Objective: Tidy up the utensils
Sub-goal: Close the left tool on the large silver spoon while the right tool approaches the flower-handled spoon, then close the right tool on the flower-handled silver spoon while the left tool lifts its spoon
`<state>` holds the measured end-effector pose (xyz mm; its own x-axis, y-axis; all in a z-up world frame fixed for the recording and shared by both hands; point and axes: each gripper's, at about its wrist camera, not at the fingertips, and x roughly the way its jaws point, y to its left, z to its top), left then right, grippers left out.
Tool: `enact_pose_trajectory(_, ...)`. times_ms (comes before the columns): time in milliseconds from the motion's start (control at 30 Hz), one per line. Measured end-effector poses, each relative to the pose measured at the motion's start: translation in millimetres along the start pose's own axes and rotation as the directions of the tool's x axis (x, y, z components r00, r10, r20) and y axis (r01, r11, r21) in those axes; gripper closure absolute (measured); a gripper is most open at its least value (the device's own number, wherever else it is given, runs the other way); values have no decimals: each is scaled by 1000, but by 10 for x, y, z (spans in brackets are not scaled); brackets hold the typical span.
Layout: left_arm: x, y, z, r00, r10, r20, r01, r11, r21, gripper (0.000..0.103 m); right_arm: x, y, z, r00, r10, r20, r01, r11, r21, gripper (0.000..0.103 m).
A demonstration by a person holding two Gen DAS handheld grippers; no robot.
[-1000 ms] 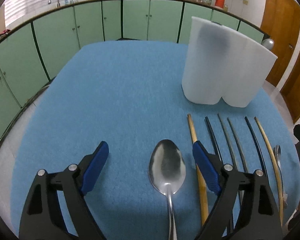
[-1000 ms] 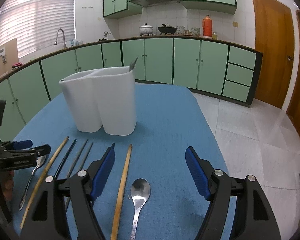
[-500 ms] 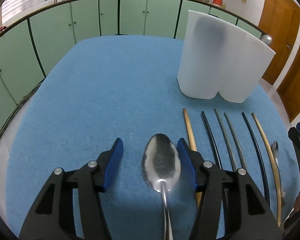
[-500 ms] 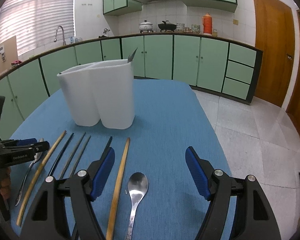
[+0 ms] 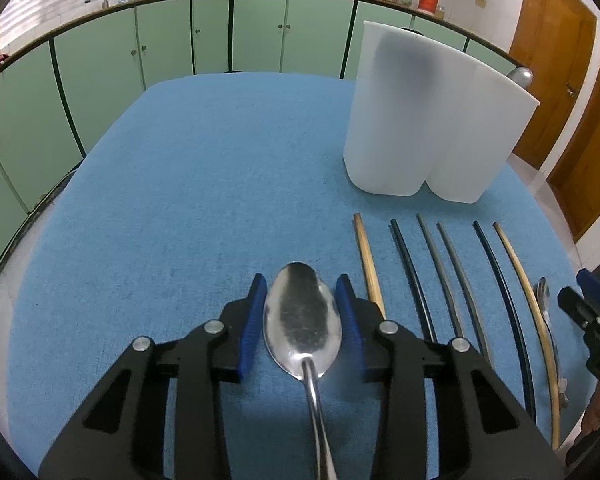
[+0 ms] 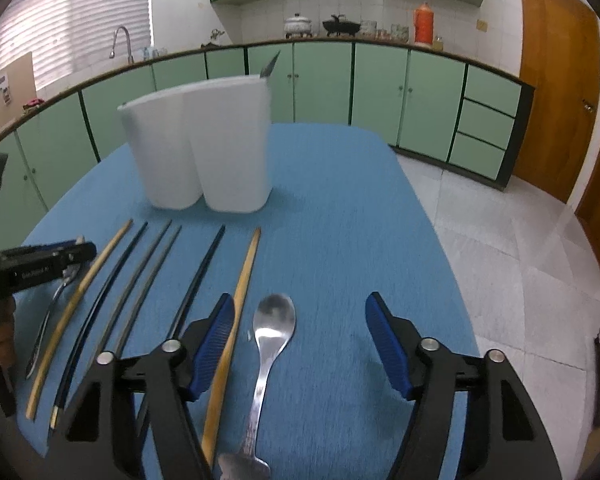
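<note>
Jaws of the left gripper (image 5: pixel 302 314) are closing about the bowl of a large spoon (image 5: pixel 302 318), which lies flat on the blue-covered counter (image 5: pixel 204 168); the blue pads flank the bowl on both sides, close to its edges, though whether they press on it yet cannot be told; the handle runs straight back under the gripper toward the camera, so the spoon's long axis lies along the gripper's pointing line and the jaws close across its width. Jaws of the right gripper (image 6: pixel 300 344) stand well apart and are narrowing; a smaller spoon (image 6: pixel 270 334) lies between them untouched, nearer the left pad, its handle likewise running back toward the camera; a wooden chopstick (image 6: pixel 236 304) passes just beside that left pad and could, I judge, be caught with the spoon. Six chopsticks lie side by side between the two spoons, all pointing toward the white holder (image 5: pixel 432 120), which stands upright farther back with one utensil already in it; each hand is nearest its own spoon.
</note>
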<state>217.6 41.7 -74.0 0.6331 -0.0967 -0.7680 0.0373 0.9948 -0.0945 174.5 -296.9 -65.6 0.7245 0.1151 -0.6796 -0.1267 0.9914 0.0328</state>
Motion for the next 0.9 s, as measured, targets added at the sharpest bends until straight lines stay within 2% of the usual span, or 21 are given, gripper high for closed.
enact_pose_trajectory(167,-36,-16,-32,1000,-9,3,9,1000,0,69,64,18,-29,999,6,-39,-7,1000,-10,51)
enact_pose_trajectory(567,-39,11,-16,1000,-18,4,18,1000,-3,69,255,49,14,995,25,-100,-27,1000,-11,59)
enact_pose_trajectory(733,-38,28,-21,1000,-16,6,16,1000,1,69,280,114,44,994,16,-110,-20,999,-32,70)
enact_pose_trajectory(900,-31,25,-24,1000,-12,5,12,1000,4,69,267,162,30,994,-3,-111,-2,999,-42,70)
